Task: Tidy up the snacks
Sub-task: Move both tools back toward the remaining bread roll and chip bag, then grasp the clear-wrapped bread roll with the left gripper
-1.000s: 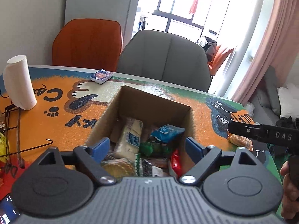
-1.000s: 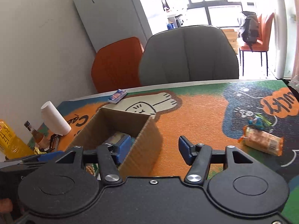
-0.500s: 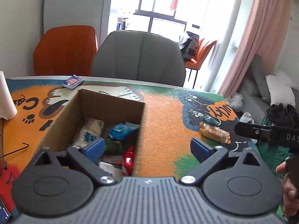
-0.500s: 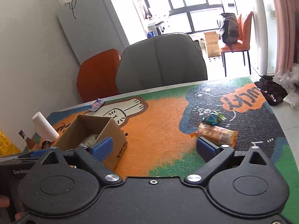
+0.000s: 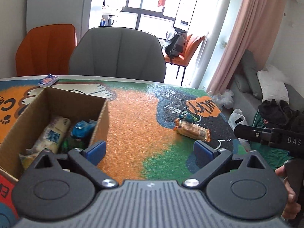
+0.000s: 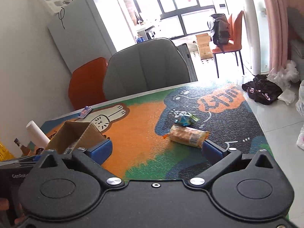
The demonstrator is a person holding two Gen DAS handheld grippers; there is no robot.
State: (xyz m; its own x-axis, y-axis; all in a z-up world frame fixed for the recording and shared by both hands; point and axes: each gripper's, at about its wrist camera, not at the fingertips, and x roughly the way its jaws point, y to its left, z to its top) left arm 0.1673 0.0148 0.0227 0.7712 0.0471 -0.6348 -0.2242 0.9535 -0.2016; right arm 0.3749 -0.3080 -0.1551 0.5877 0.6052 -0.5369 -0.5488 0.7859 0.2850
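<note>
1. On the printed table mat (image 6: 140,133), toward its dark right-hand part, lies a biscuit packet (image 6: 187,135) in clear film with orange crimped ends; a small blue-green snack bag (image 6: 185,119) sits just behind it, touching or nearly so.
2. Beyond the packet's left, well apart, stands the open cardboard box (image 5: 57,114), already holding several wrapped snacks.
3. Handling, as a judgement: the packet looks light and the film slick; the biscuits inside would crack under a hard squeeze. The best hold is probably across the short width near the middle, with gentle pressure, not on the thin crimped ends, which may slip or tear.
4. The right gripper (image 6: 157,152) has its blue pads spread wide, the jaws opening at this moment, nothing between them; the packet lies just ahead of the right-hand pad, off the centre line, not yet framed.
5. The left gripper (image 5: 150,149) stands wide apart and empty; the packet (image 5: 192,131) lies ahead and toward its right pad, the box by its left pad.
</note>
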